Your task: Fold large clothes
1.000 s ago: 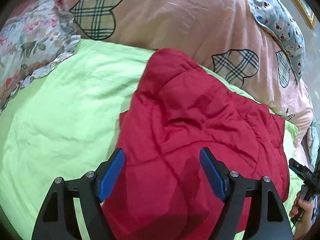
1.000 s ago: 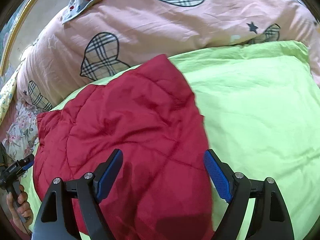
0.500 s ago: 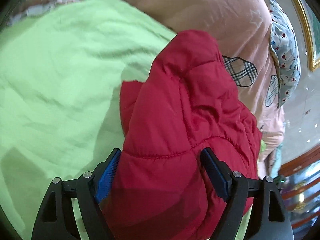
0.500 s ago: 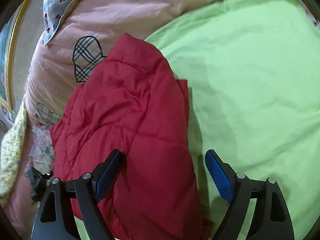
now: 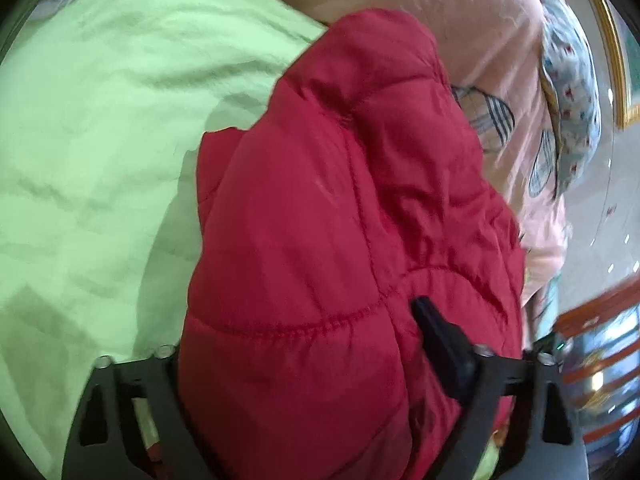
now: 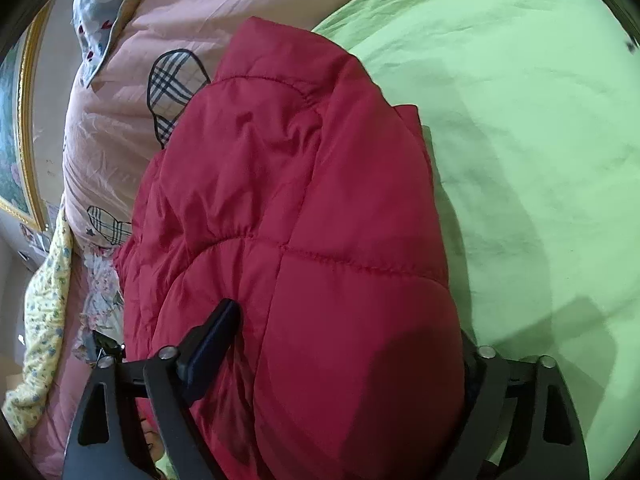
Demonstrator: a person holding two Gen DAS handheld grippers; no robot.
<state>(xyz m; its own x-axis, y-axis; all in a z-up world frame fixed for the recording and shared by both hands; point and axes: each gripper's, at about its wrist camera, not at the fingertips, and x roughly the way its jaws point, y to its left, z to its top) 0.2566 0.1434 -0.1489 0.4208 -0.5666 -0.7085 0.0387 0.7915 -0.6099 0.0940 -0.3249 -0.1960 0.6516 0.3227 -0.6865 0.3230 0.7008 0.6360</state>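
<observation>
A red quilted jacket (image 5: 340,240) was seen lying bunched on a light green sheet (image 5: 100,160), with its far end reaching up against a pink duvet (image 5: 460,8) printed with plaid hearts. In the left wrist view, the left gripper (image 5: 296,344) was found pushed down around the near end of the jacket: the padded red fabric bulged up between the two black fingers, the finger on the picture's right was pressed into a fold, and the other finger was largely hidden beneath the cloth. Its jaws were closing at that moment with the jacket between them, though whether the pads were already pressing firmly on the fabric could not be told. In the right wrist view, the right gripper (image 6: 348,344) was likewise set astride the near end of the same jacket (image 6: 300,200), which was spread over the green sheet (image 6: 520,120) beside the pink duvet (image 6: 120,120); the finger on the picture's left, with its dark blue pad, was seen sunk into a crease, while the opposite finger was covered by the bulging fabric. Those jaws too were closing with jacket fabric between them, and a firm grip could not be confirmed. A blue patterned pillow (image 5: 572,100) was visible beyond the duvet, and a gold picture frame (image 6: 28,120) was seen at the edge.
</observation>
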